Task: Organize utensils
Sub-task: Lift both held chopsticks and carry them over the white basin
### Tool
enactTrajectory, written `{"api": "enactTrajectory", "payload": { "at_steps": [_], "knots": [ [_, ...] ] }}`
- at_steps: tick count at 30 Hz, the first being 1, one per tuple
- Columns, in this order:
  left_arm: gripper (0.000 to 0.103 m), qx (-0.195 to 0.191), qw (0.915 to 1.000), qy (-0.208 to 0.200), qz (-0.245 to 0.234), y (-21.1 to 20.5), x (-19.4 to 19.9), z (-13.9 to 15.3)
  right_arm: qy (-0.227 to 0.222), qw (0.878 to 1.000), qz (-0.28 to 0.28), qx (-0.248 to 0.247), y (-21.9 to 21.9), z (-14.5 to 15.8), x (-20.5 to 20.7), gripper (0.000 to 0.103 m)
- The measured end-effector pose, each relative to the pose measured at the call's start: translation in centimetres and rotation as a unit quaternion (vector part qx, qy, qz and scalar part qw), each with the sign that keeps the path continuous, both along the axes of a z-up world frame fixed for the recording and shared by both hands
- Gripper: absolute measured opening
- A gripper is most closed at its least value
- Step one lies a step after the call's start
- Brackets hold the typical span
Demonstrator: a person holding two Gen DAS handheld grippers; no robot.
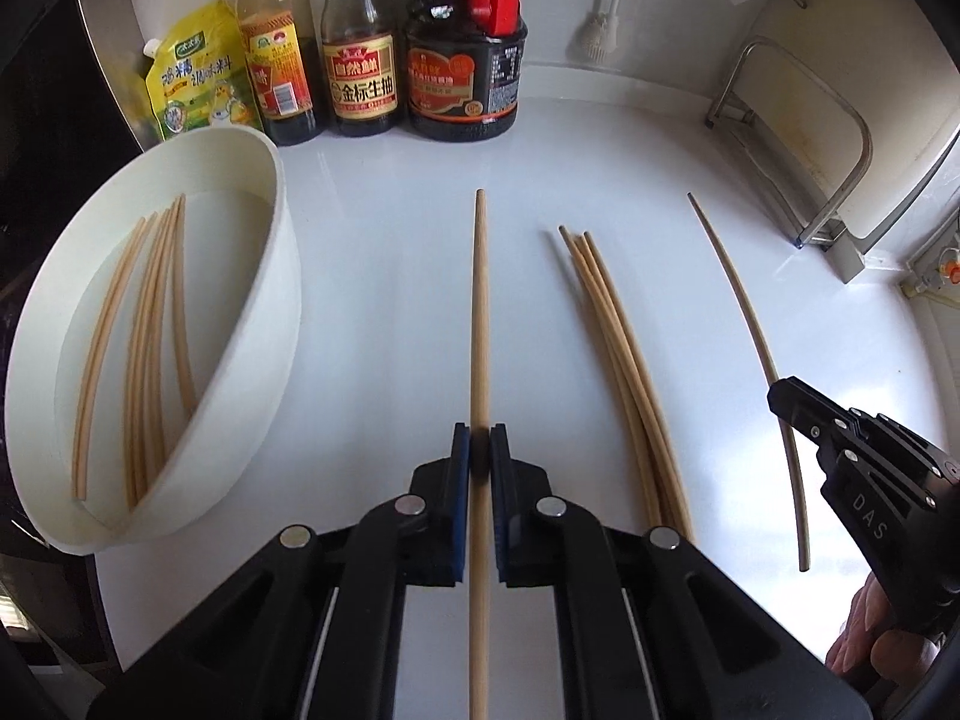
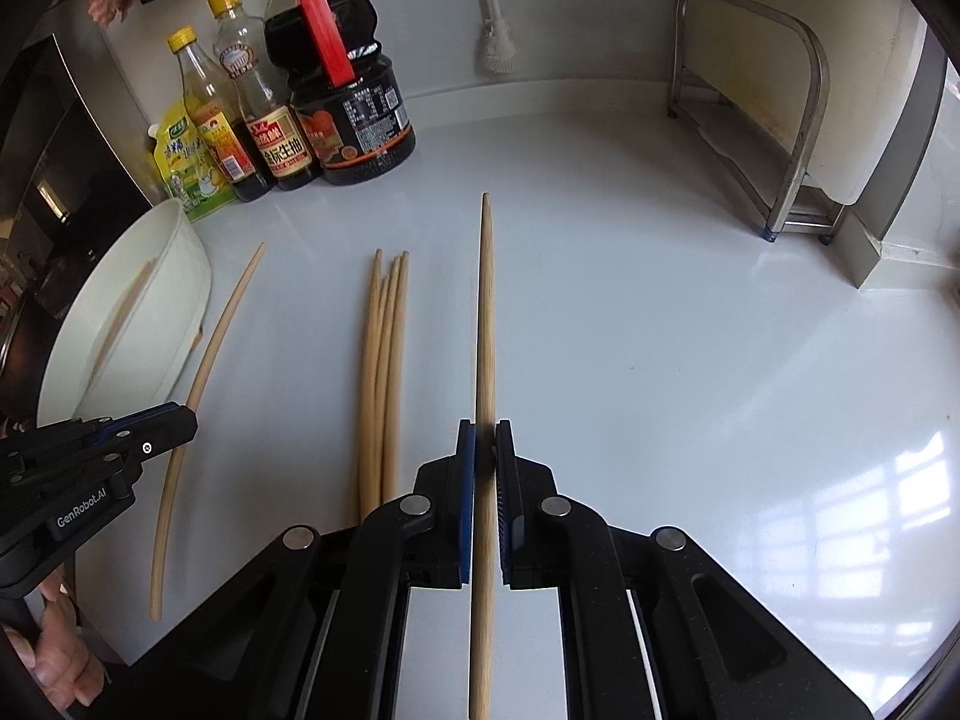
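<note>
My left gripper is shut on one wooden chopstick that points straight ahead above the white counter. To its left stands a white tub with several chopsticks lying inside. A loose bundle of chopsticks lies on the counter between the two grippers. At the right, my right gripper grips another chopstick. In the right wrist view the right gripper is shut on that chopstick. The left gripper with its chopstick, the bundle and the tub are to its left.
Sauce bottles and a yellow pouch line the back wall behind the tub. A metal rack stands at the back right, and a brush hangs on the wall. A person's fingers hold the right gripper.
</note>
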State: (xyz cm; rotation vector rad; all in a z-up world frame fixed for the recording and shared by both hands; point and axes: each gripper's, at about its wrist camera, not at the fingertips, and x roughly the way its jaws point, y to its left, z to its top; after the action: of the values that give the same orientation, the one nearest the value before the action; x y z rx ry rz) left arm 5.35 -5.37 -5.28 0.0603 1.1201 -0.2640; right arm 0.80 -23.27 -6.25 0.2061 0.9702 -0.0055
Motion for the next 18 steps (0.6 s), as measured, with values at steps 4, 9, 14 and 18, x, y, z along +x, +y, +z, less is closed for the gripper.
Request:
{"api": "enactTrajectory", "payload": {
  "at_steps": [4, 9, 14, 18],
  "knots": [
    [0.007, -0.003, 0.9995, -0.03, -0.004, 1.7, 0.3, 3.0, -0.024, 1.0, 0.009, 0.003, 1.8, 2.6, 0.2, 0.006],
    [0.007, -0.005, 0.9979, -0.063, 0.007, 4.9, 1.1, 6.1, -0.049, 0.998, 0.031, 0.021, 5.3, 5.3, 1.7, 0.006],
    [0.007, 0.004, 0.9957, -0.085, 0.037, 9.6, 1.9, 7.3, -0.065, 0.995, 0.073, 0.031, 10.7, 6.9, 4.1, 0.006],
    [0.007, 0.013, 0.9941, -0.087, 0.063, 13.8, 3.0, 7.2, -0.067, 0.991, 0.112, 0.033, 15.6, 7.2, 6.4, 0.006]
  ]
}}
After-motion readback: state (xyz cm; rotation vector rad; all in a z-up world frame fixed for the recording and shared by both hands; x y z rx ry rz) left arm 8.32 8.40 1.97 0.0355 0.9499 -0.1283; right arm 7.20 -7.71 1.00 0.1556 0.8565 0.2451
